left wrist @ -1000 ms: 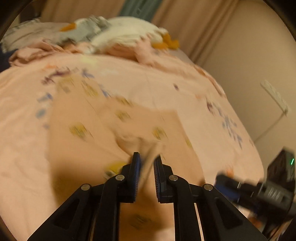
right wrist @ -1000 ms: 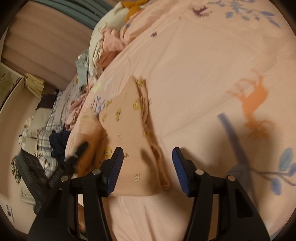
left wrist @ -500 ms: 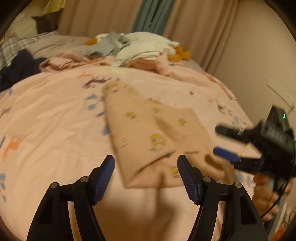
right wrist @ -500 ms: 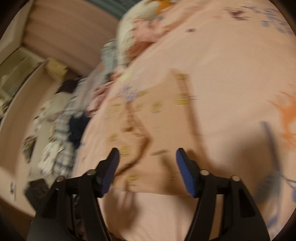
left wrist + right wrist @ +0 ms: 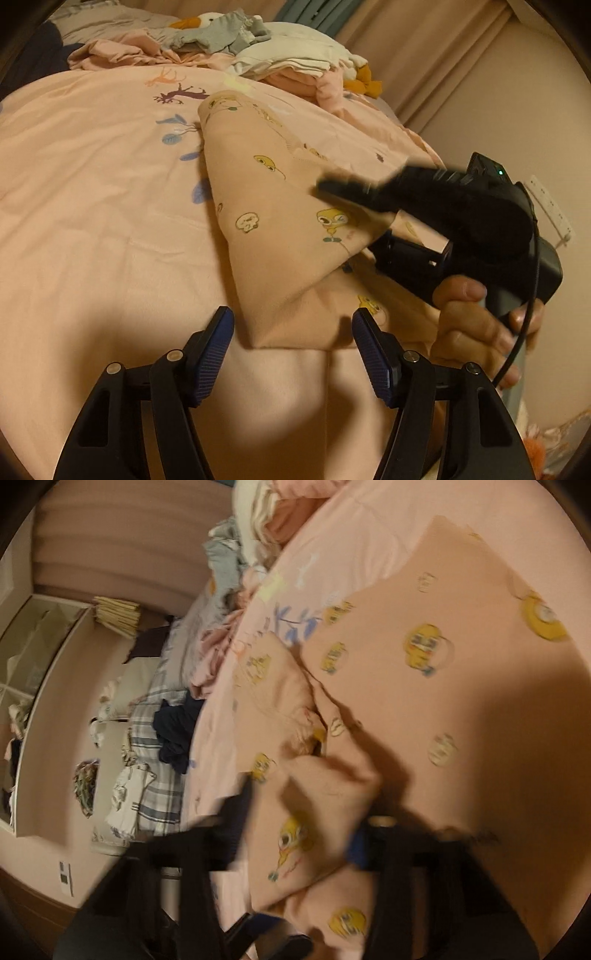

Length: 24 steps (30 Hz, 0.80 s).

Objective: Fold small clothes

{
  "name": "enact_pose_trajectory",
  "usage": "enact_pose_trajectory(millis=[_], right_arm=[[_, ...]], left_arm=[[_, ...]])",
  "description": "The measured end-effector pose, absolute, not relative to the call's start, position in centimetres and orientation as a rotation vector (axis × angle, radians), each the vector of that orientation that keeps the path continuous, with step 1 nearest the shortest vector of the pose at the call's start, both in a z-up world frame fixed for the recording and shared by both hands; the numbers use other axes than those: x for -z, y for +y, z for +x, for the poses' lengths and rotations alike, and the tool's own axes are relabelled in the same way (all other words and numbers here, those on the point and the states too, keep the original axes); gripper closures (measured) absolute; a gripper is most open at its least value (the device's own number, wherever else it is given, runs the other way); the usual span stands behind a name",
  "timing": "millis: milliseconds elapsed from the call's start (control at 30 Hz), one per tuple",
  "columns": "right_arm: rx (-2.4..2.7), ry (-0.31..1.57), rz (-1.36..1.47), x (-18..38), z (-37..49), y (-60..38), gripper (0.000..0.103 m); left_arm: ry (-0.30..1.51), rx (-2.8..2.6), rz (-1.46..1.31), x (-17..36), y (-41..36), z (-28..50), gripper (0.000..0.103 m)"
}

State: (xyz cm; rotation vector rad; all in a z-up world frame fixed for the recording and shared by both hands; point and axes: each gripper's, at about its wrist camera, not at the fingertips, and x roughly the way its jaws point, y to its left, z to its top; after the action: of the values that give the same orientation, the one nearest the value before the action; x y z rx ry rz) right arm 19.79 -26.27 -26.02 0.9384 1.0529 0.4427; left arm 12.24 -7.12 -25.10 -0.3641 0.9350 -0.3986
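Right hand-held gripper (image 5: 299, 834) just closing on peach garment (image 5: 280, 236) fold — left hand-held gripper (image 5: 291, 339) wide, empty.

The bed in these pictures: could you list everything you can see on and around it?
peach garment: one, peach with yellow cartoon prints, mid-bed, one edge lifted
bed cover: one, pink with animal prints, under the garment
clothes pile: one heap, white, grey and pink, far end of the bed
plush goose: one, white with an orange beak, on that heap
curtains: beige, behind the bed
dark clothing: one bundle, navy, beside the bed
hand: one, gripping the right claw's handle
left claw: black, blue pads, has just been opening; the garment's near corner between its fingers, ungripped
right claw: black, blurred, has just been closing on the garment's lifted edge
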Motion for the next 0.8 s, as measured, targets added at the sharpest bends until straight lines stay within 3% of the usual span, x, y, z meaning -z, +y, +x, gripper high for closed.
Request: enact_pose_trajectory(millis=[33, 67, 233, 400, 567, 800], right_arm=[[-0.417, 1.041, 0.917, 26.1, 19.7, -26.1, 0.097], [-0.384, 1.044, 0.903, 26.2, 19.7, -26.0, 0.097], [-0.327, 0.977, 0.819, 24.4, 18.6, -26.1, 0.098], [-0.186, 0.848, 0.702, 20.7, 16.7, -28.4, 0.098], [-0.104, 0.795, 0.847, 21.6, 14.3, -33.4, 0.098], [-0.035, 0.772, 0.764, 20.5, 12.0, -34.9, 0.098]], left_arm=[[0.932, 0.38, -0.359, 25.2, -7.3, 12.4, 0.043], [0.932, 0.355, -0.342, 25.3, -7.3, 12.4, 0.053], [0.947, 0.294, -0.29, 25.4, -7.9, 12.8, 0.071], [0.94, 0.237, -0.202, 25.1, -9.4, 12.6, 0.078], [0.914, 0.196, -0.099, 24.9, -11.6, 11.3, 0.078], [0.89, 0.149, -0.036, 25.0, -12.2, 10.9, 0.078]])
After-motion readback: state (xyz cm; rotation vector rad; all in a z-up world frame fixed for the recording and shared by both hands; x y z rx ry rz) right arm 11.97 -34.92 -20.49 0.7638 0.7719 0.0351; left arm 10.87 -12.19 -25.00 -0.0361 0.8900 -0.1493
